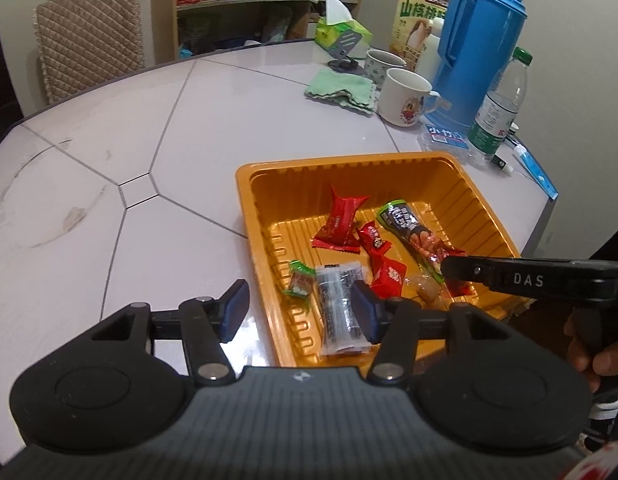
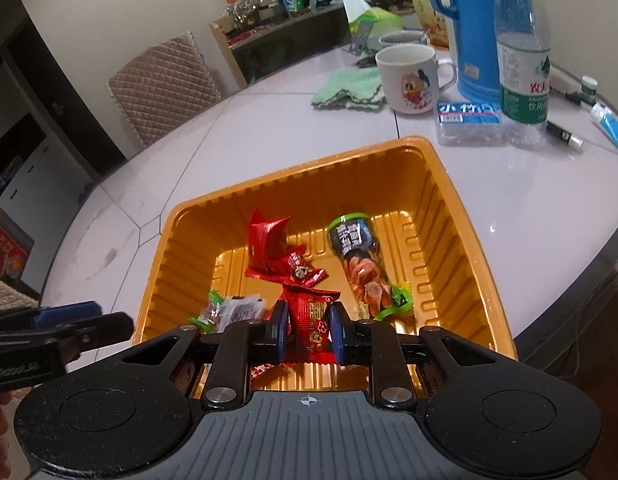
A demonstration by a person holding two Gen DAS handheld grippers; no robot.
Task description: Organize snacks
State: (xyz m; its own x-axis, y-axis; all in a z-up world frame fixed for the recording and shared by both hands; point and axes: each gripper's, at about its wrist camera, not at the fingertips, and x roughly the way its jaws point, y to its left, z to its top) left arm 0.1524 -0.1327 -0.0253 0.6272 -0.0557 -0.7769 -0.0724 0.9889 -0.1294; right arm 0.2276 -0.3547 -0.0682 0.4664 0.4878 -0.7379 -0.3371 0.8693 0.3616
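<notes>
- My right claw pinches a red snack packet between its blue pads, the packet upright just above the near floor of the orange tray.
- My left claw hangs with its jaws spread wide and nothing between them, straddling the near left rim of the same tray; its right pad sits over a clear packet of dark sticks.
- Just left of that clear packet, ahead of my left claw, lies a small green-ended candy; a pale wrapped sweet lies to the right of the pad.
- Further ahead in the tray, two more red wrappers lie overlapping near the middle, left of my right claw's line.
- Right of them, a long green-capped sausage packet runs from the far floor back toward my right claw.
- Beyond the tray's far wall the pale table carries a small blue-labelled box, a water bottle, a cartoon mug and a green cloth, all well apart from the tray.
- Farthest out, to the right, stand a blue thermos and a tissue pack; a quilted chair sits past the table's left edge.
</notes>
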